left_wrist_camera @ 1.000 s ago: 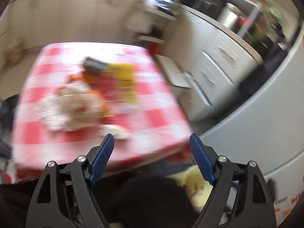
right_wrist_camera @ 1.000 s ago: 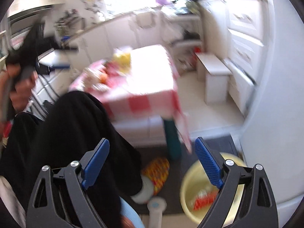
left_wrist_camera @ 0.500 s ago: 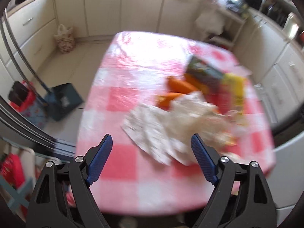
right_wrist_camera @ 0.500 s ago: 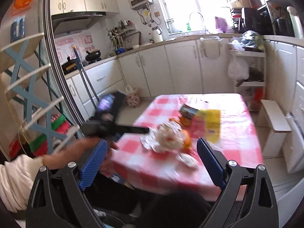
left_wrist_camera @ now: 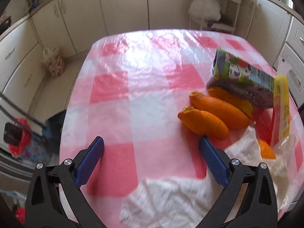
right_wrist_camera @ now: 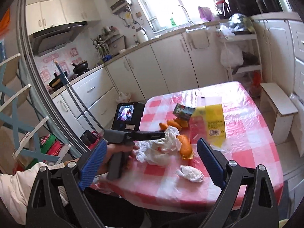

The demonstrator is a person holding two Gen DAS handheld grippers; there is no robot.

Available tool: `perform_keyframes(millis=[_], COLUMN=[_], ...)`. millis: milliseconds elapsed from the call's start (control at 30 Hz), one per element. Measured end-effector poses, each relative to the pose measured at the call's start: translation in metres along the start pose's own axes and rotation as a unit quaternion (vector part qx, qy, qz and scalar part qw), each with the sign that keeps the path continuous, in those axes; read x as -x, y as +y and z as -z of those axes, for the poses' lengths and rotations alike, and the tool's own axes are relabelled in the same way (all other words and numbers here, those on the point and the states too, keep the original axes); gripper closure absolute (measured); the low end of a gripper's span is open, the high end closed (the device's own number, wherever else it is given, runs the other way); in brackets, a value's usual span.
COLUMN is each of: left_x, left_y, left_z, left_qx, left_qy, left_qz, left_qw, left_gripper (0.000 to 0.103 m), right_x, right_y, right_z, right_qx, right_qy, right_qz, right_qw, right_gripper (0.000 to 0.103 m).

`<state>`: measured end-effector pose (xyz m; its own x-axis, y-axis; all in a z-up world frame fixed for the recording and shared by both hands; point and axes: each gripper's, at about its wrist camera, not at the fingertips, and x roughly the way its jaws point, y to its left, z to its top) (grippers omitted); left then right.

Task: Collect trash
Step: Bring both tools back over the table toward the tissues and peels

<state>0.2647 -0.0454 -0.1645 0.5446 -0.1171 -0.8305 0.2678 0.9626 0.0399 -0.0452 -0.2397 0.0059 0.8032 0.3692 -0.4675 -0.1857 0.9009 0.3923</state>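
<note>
table [right_wrist_camera: 247,133], checked cloth | orange peels [left_wrist_camera: 218,112] | tissues [right_wrist_camera: 189,173] | carton [left_wrist_camera: 241,70] | yellow wrapper [right_wrist_camera: 214,121]

Cream kitchen cabinets [right_wrist_camera: 167,64], bright window [right_wrist_camera: 161,1], pink checked table [left_wrist_camera: 133,95], white stool [right_wrist_camera: 275,102]

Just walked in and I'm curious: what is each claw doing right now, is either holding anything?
Left claw: opening wide, nothing between its fingers, above the checked tablecloth.
Right claw: open, holding nothing.

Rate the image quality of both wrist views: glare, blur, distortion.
Left wrist view: glare whitens the far tablecloth, the crumpled tissue is motion-blurred, cabinets bow with fisheye. Right wrist view: the window is overexposed, the table sharp, the edges curved.
</note>
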Motion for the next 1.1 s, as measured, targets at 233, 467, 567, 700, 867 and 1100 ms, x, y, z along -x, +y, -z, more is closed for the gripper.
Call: perform_keyframes(millis=[233,467,567,700,867,1100], left_x=[-0.006,-0.005,-0.005,-0.005,-0.007,-0.005], left_y=[-0.001,-0.002,-0.002,-0.001,0.000,-0.001], left_z=[-0.004,-0.004,-0.005,-0.004,-0.005,-0.005], left_qx=[-0.001,-0.001,-0.001,-0.001,-0.001,-0.001], left_qy=[-0.001,-0.001,-0.001,-0.001,-0.001,-0.001], left_qz=[0.000,0.000,0.000,0.000,0.000,0.000], left_qw=[1.0000,1.0000,1.0000,1.0000,1.0000,1.0000], left_gripper=[0.007,0.007,0.007,0.007,0.007,0.007], right_x=[0.000,0.005,0.007,0.008,0.006,0.005], right_y=[0.013,0.006,0.002,0.005,0.011,0.010], right_z=[0.003,0.002,0.002,0.003,0.004,0.005], right_qx=[0.023,0.014,0.005,0.010,0.024,0.029], right_qy=[-0.006,-0.019,-0.020,-0.020,-0.017,-0.012], right_qz=[0.003,-0.001,0.000,0.005,0.019,0.028], right_qw=[1.000,1.000,1.000,1.000,0.999,0.999], right_gripper=[0.010,0.009,0.009,0.009,0.008,0.008])
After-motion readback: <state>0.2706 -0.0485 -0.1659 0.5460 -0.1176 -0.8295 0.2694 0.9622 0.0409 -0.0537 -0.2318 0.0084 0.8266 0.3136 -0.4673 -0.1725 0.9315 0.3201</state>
